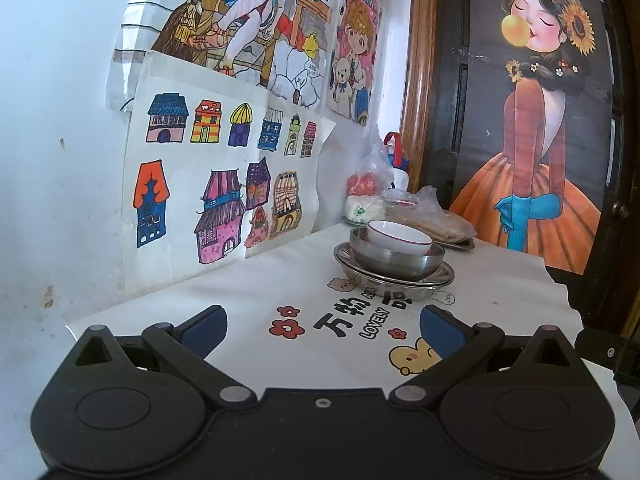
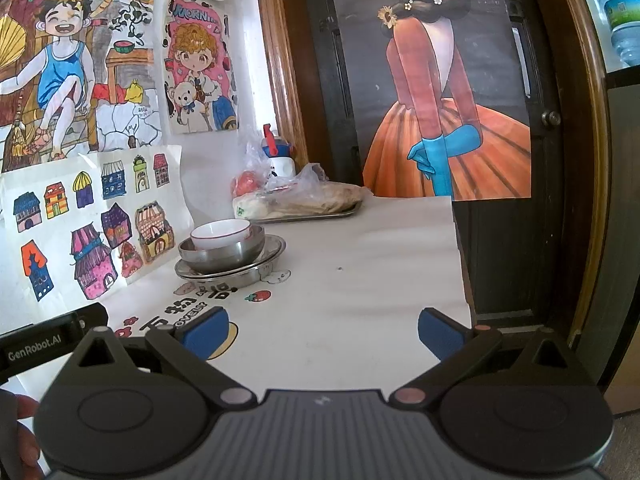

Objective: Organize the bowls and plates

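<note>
The white bowl [image 1: 399,237] sits inside the steel bowl [image 1: 396,260], which rests on the steel plate [image 1: 394,278], all stacked on the far left of my white surface [image 2: 360,264] near the wall drawings [image 1: 208,184]. Behind them lies a tray [image 2: 308,216] of what looks like bagged food. My left gripper [image 1: 322,330] and right gripper [image 2: 322,334] hover nearer, fingers spread wide, holding nothing.

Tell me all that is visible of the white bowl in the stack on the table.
The white bowl is small, glossy and ceramic-looking, with a thin red line around its rim. It sits upright, slightly off-centre, inside the steel bowl, which rests on a steel plate on the white tablecloth. What can be seen of its inside looks empty. No hand-held gripper touches it; both are open and apart from the stack.
</note>
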